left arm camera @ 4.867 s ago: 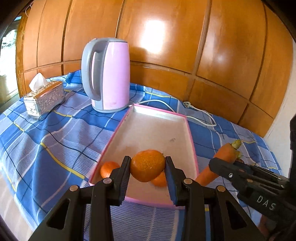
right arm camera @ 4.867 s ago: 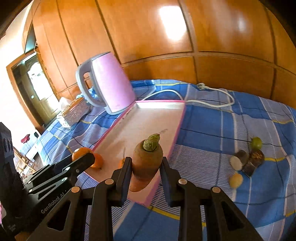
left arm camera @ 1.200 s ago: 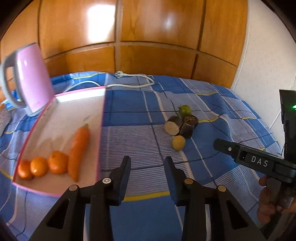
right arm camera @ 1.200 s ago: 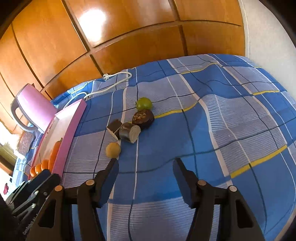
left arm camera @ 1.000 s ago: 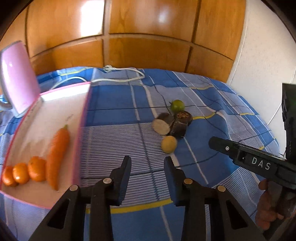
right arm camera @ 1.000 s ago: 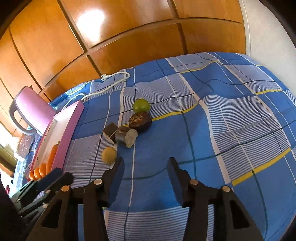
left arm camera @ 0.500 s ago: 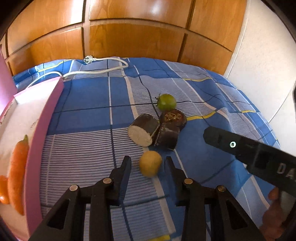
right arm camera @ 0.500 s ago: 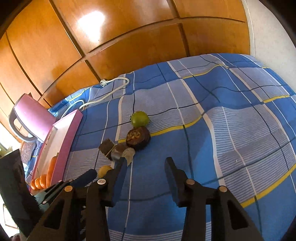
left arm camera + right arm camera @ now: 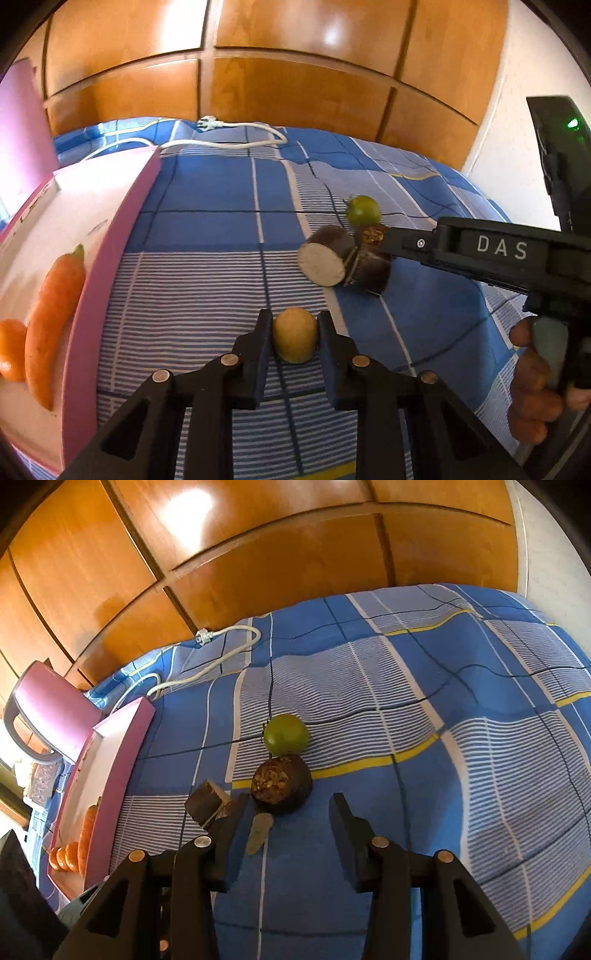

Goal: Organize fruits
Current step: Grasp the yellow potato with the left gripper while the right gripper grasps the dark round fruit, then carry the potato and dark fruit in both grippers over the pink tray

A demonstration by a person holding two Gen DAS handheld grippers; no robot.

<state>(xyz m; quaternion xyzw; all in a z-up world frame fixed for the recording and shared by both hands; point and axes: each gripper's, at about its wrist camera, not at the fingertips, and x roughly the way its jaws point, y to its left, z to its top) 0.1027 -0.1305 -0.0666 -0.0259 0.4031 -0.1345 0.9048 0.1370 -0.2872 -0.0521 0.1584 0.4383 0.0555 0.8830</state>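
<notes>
My left gripper has its fingers on both sides of a small yellow fruit lying on the blue checked cloth; the jaws stand close to it, contact unclear. My right gripper is open, just in front of a dark brown round fruit. A green fruit lies behind it. Dark cut pieces lie to the left; one shows a white cut face. The pink tray on the left holds a carrot and oranges.
A white power cord lies at the back of the cloth. A pink kettle stands beyond the tray. Wooden panels close the back, a white wall the right.
Both grippers moved forward and down toward the loose fruits. The left gripper's fingers now flank the yellow fruit. The right gripper came up to the dark brown fruit.
</notes>
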